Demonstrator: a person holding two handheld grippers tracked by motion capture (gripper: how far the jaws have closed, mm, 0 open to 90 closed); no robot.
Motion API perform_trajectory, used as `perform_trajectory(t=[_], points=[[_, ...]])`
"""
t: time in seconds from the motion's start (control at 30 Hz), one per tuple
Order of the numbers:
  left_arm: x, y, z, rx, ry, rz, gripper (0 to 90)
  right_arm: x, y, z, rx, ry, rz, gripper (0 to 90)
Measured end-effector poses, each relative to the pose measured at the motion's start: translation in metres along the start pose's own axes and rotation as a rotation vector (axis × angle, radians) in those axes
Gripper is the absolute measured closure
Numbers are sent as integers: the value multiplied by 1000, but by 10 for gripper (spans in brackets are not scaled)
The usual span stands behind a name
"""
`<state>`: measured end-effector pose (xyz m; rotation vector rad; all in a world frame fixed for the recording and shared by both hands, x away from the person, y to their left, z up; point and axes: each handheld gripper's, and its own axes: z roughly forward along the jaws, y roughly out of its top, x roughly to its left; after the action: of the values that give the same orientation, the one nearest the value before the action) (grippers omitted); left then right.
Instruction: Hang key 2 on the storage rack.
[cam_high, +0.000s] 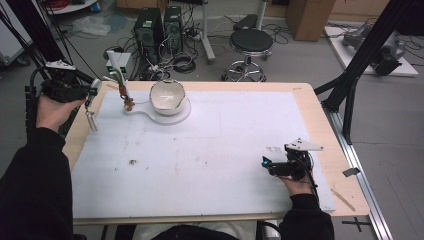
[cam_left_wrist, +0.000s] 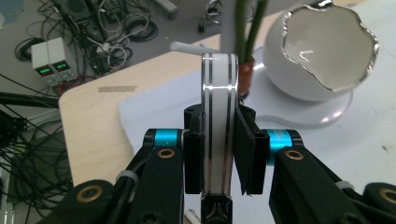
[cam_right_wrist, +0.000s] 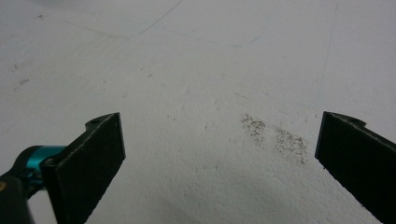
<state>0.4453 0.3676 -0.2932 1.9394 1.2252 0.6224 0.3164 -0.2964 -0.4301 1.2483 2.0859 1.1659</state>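
My left gripper is raised over the table's far left corner, shut on a flat white tool with silver stripes that hangs down from it. In the left gripper view the jaws clamp that striped tool edge-on. Just beyond it stands a white egg-shaped bowl with a jagged silver rim on a white base. A small plant with green stems stands at the base's left end. My right gripper rests low at the mat's near right, open, with bare mat between its jaws.
A white mat covers most of the wooden table. Brown specks lie on the mat, and one crumb at near left. Beyond the table stand a stool and computer towers. A black strut rises at right.
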Motion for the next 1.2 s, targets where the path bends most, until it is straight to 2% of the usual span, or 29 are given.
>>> perform_trajectory(t=[0.03,0.13,0.27,0.3,0.37,0.47,0.5,0.53,0.57,0.6,0.7,0.77,0.87,0.9,1.03,1.2], points=[[3,2,0,-17,12,-19,747,0,0,0,-1,0,-1,7],[7,6,-1,-40,36,-38,747,-1,0,0,-4,0,2,7],[8,14,-2,-59,29,-34,747,-1,-1,0,-4,-1,5,7],[6,19,-2,-74,41,-20,748,-1,-1,-1,-7,0,7,7],[7,23,-2,-69,49,-14,748,-2,0,-1,-9,0,5,7],[8,29,-2,-75,67,-23,748,-2,0,-1,-11,2,15,7],[11,32,-3,-113,75,-52,748,-2,0,-1,-10,2,12,7],[11,32,-3,-113,75,-52,748,-2,0,-1,-10,2,12,7],[16,35,-3,-132,64,-89,748,-2,-1,-1,-9,4,12,7],[16,35,-3,-132,64,-89,748,-2,-1,-1,-8,4,12,7],[20,44,-3,-187,45,-133,748,-2,-1,-1,-13,3,14,7],[23,49,-3,-202,57,-135,749,-4,-2,0,-9,5,18,7],[26,51,-3,-198,68,-134,749,-5,-3,-1,-11,4,25,7],[27,53,-1,-211,77,-134,748,-6,-4,-1,-14,0,21,7],[25,56,5,-223,104,-113,748,-6,-4,-2,-13,0,25,7],[25,59,14,-223,115,-102,748,-6,-5,-3,-12,-4,24,7]])
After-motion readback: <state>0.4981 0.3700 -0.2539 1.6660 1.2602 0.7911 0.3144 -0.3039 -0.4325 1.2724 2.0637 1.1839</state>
